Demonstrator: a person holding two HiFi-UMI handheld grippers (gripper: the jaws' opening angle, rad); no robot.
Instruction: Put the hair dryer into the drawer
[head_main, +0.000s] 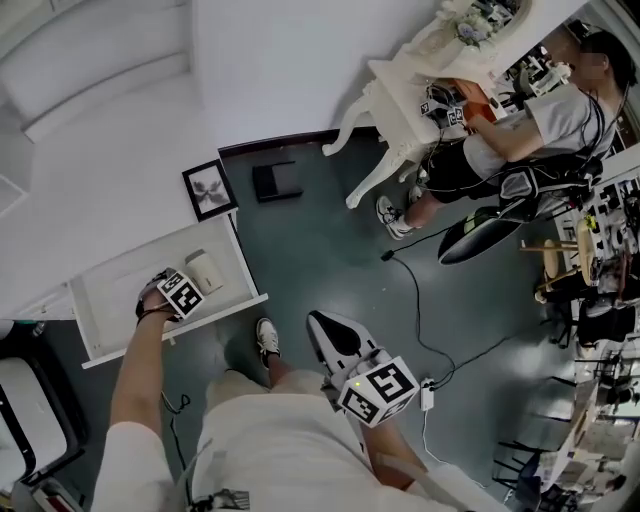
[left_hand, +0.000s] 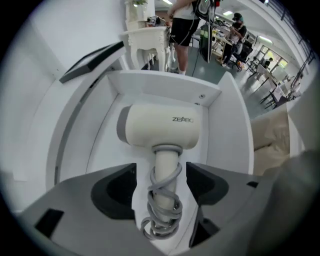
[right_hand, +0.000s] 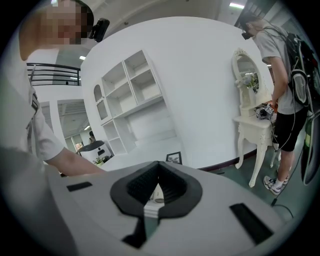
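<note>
The cream-white plastic hair dryer (left_hand: 159, 129) carried small grey brand lettering on the right side of its barrel, reading approximately "ZEABC"; the final letter was not clear.

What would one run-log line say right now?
hair dryer: lying in drawer | left gripper: jaws open, nothing gripped | right gripper: jaws shut, empty

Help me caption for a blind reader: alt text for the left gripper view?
A cream hair dryer lies in an open white drawer, cord wound round its handle. The left gripper's open jaws flank the handle without touching.
</note>
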